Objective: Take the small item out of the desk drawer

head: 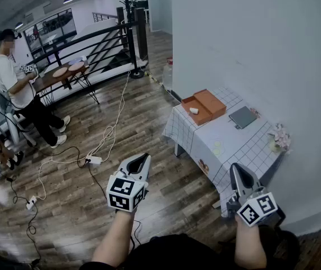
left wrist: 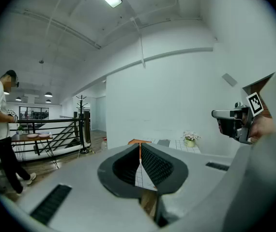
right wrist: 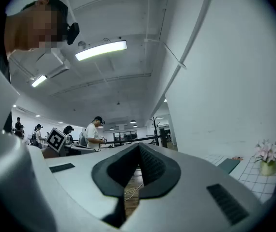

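An orange open-topped drawer box [head: 208, 103] sits on the far left corner of a small table [head: 228, 145] with a white checked cloth. A small white item [head: 194, 110] lies inside the box at its left end. My left gripper [head: 141, 161] is held in the air over the wooden floor, well short of the table, and its jaws are shut and empty. To its right my right gripper [head: 236, 170] hovers near the table's front edge, also shut and empty. In the left gripper view, the orange box [left wrist: 139, 141] peeks just above the left gripper [left wrist: 140, 145].
A grey notebook [head: 243, 117] and a pot of pink flowers [head: 277, 138] stand on the table against the white wall. Cables and a power strip [head: 93, 160] lie on the floor at left. A person [head: 14, 89] stands by a round table and black railing [head: 93, 44].
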The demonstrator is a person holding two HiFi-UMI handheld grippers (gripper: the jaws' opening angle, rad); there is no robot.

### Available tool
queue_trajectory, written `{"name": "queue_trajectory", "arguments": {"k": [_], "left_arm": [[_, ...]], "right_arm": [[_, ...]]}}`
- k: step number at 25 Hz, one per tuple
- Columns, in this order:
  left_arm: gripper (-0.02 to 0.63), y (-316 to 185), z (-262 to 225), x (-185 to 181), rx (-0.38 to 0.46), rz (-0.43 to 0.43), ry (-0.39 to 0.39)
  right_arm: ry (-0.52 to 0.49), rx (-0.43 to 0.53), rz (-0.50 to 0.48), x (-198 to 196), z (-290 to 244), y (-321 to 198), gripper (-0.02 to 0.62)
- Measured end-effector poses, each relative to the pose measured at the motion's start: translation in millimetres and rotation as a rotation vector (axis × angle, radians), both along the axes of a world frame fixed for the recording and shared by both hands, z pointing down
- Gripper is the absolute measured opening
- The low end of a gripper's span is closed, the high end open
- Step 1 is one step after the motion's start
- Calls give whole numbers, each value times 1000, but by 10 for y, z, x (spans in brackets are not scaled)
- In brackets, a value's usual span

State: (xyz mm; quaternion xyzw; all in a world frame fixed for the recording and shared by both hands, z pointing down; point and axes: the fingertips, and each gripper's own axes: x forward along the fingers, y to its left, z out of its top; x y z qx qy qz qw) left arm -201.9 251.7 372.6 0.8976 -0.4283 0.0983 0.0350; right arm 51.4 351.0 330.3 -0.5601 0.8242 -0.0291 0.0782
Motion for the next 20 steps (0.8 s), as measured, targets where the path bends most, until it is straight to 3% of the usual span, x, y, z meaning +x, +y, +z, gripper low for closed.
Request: {"name": "queue_trajectory", "arguments": {"k": [12,20], "left_arm": [[18,-76,74,234,-16,-17,4],[18,-6,169,592,-26,-2,-11]], "right_arm": [[-19,-29,-5,275,171,-61,2],[2,-14,-101,420,291,107,3]]}}
